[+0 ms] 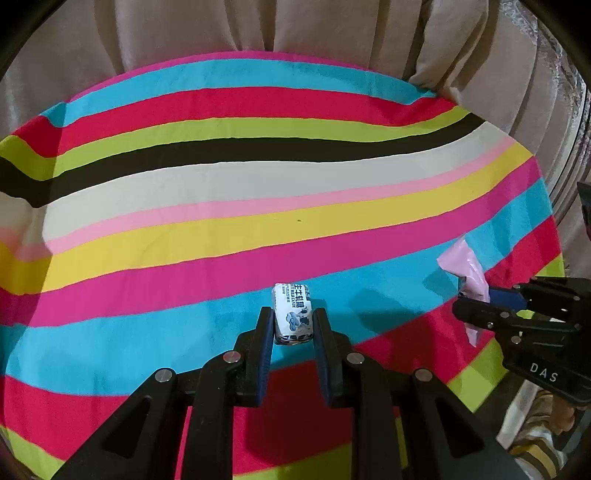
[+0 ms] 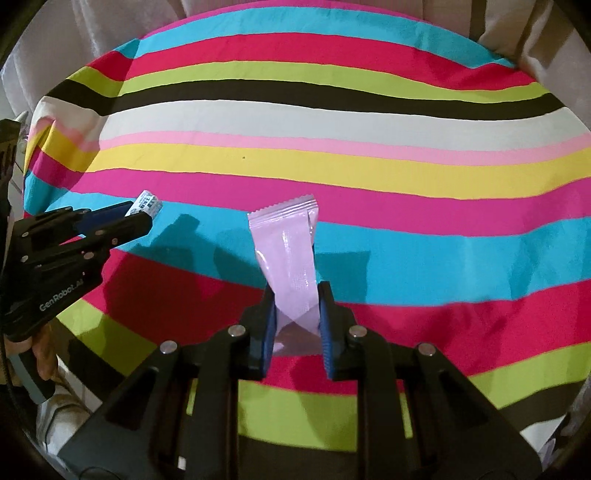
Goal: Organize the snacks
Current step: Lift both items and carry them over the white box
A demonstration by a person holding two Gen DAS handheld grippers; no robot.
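Note:
My left gripper (image 1: 293, 317) is shut on a small white milk candy (image 1: 293, 312) with blue print, held clear above the striped cloth. In the right wrist view the same gripper (image 2: 146, 216) enters from the left with the candy (image 2: 147, 203) sticking out past its tips. My right gripper (image 2: 297, 295) is shut on the lower part of a pale pink snack packet (image 2: 286, 254), whose crimped top end points away from me. That gripper (image 1: 469, 306) and the pink packet (image 1: 465, 269) appear at the right edge of the left wrist view.
A cloth with bright stripes (image 1: 258, 184) covers a round table (image 2: 369, 110). Beige curtains (image 1: 295, 26) hang behind it. A hand (image 2: 40, 354) grips the left tool's handle at the lower left of the right wrist view.

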